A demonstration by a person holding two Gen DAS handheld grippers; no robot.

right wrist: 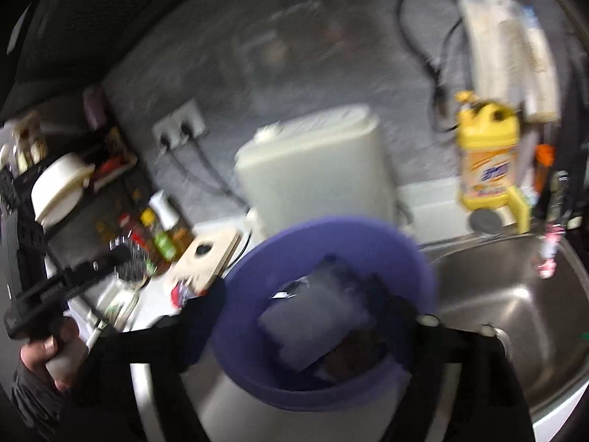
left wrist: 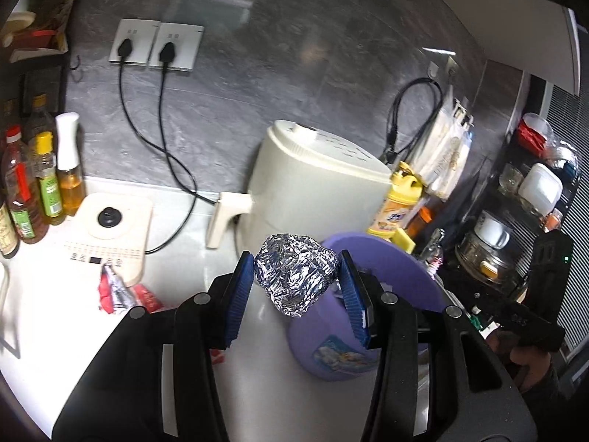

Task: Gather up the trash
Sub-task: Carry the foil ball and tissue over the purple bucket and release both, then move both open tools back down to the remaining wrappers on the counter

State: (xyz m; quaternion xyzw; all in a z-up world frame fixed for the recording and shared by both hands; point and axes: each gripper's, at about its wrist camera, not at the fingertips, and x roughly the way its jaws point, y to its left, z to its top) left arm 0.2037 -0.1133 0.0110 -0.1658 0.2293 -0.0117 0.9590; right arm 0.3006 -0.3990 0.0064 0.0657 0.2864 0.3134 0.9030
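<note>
Blue ribbed pads (left wrist: 241,294) of the left gripper (left wrist: 296,287) fill the lower part of the left wrist view, reaching forward and slightly down over the white counter (left wrist: 51,313). They pinch a crumpled ball of foil (left wrist: 296,276) between them, each pad pressed against one side of the ball, which hangs clear of the counter. Just behind and to the right of the ball sits the purple bin (left wrist: 397,280), its rim partly hidden by the right-hand finger; the ball is at the bin's near-left edge, not inside it. A red and silver wrapper (left wrist: 117,291) lies on the counter to the left, touching the front edge of a cream appliance base (left wrist: 110,232). A cream air fryer (left wrist: 313,184) stands behind the bin, with a yellow detergent bottle (left wrist: 395,202) to its right.

The right wrist view is blurred. The right gripper (right wrist: 294,305) is held around the purple bin (right wrist: 331,243), one dark finger on the outside left of the rim and the other on the right; I cannot tell whether it is clamped or merely spread about it. Dark and pale wrappers (right wrist: 316,324) lie inside the bin. A steel sink (right wrist: 515,294) lies just to the right, and the person's left hand (right wrist: 48,353) shows at the far left, gripping its handle
</note>
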